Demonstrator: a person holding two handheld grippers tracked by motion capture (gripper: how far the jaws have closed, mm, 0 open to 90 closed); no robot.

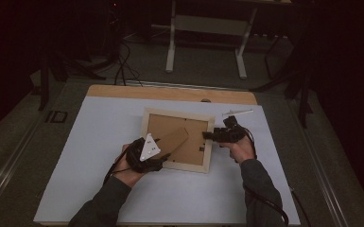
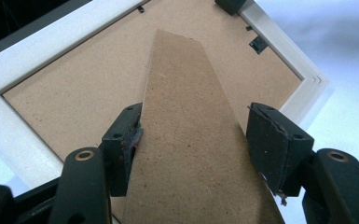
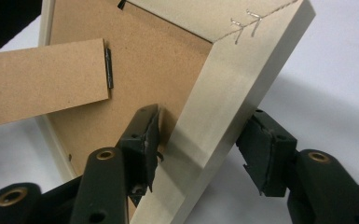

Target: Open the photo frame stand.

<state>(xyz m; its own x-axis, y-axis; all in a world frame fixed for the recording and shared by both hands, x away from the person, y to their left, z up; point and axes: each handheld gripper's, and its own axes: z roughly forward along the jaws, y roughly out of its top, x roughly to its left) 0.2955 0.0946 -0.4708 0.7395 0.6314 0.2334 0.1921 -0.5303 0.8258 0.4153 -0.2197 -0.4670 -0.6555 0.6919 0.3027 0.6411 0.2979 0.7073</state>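
Observation:
A pale wooden picture frame [image 1: 177,165] lies face down on the white table top, its brown backing board [image 1: 163,124] up. A cardboard stand flap [image 1: 176,138], hinged to the backing, is lifted at its free end. My left gripper [image 1: 163,153] is at the frame's near left corner, and its pads [image 2: 127,135] press the flap [image 2: 191,140] on both edges. My right gripper [image 1: 207,135] straddles the frame's right rail [image 3: 214,116], one pad on the inner side and the other pad [image 3: 261,149] on the outer face. That side of the frame [image 3: 242,56] looks raised off the table.
The white table top [image 1: 99,179] has a wooden strip [image 1: 170,92] along its far edge. A small white piece [image 1: 238,112] lies behind the right gripper. Beyond the table stands a white frame on legs [image 1: 170,47], amid dark floor and cables.

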